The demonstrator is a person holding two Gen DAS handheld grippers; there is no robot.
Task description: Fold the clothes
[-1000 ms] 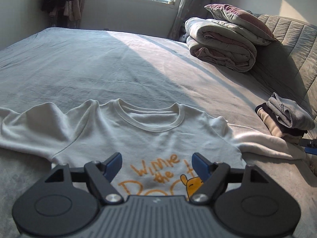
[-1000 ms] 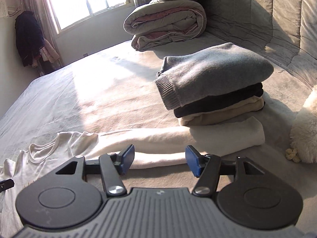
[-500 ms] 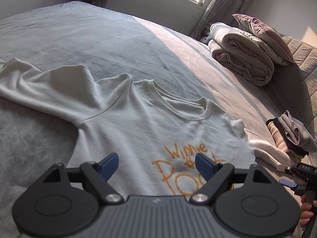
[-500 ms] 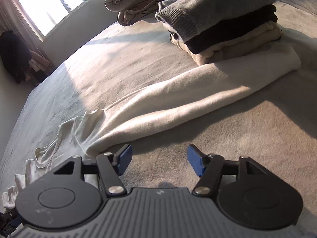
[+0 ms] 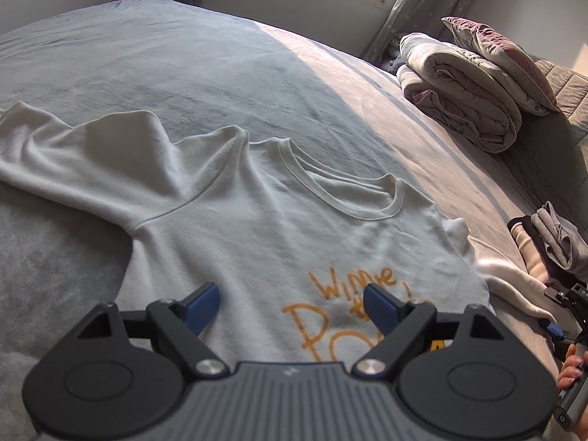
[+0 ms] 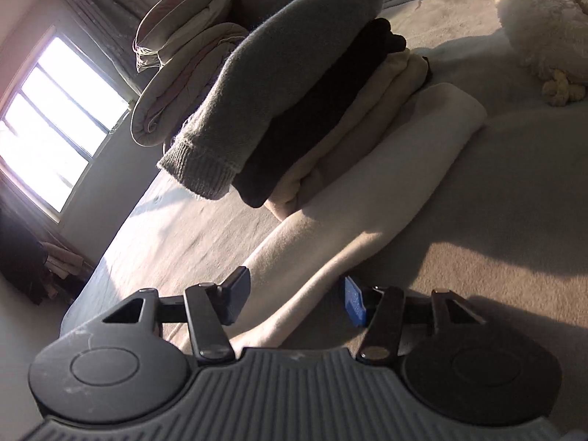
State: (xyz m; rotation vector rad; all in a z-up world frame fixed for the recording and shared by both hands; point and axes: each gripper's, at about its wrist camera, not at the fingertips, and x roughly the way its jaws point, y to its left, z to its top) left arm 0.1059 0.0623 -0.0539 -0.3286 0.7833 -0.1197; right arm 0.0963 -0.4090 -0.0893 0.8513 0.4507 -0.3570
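Two tools show, each with its blue-tipped fingers spread apart and nothing pinched. At the bottom centre of the left wrist view, the left tool [image 5: 292, 303] hovers low over the chest of a white sweatshirt [image 5: 257, 228], its fingers either side of the orange lettering [image 5: 352, 283]. That sweatshirt lies flat and face up on the grey bed [image 5: 220, 66], collar toward the frame's middle, one sleeve stretching to the left edge. At the bottom centre of the right wrist view, the right tool [image 6: 297, 301] straddles the other sleeve [image 6: 367, 198], which runs between the fingers and diagonally up to the right; whether the tips touch it I cannot tell. Just beside that sleeve, toward the upper middle, sits a stack of folded clothes [image 6: 312, 110], grey knit on top, black below, cream at the bottom. Rolled bedding [image 6: 176, 84] lies at upper left by the window [image 6: 51, 117]; something white and fluffy [image 6: 544, 22] fills the upper right corner.
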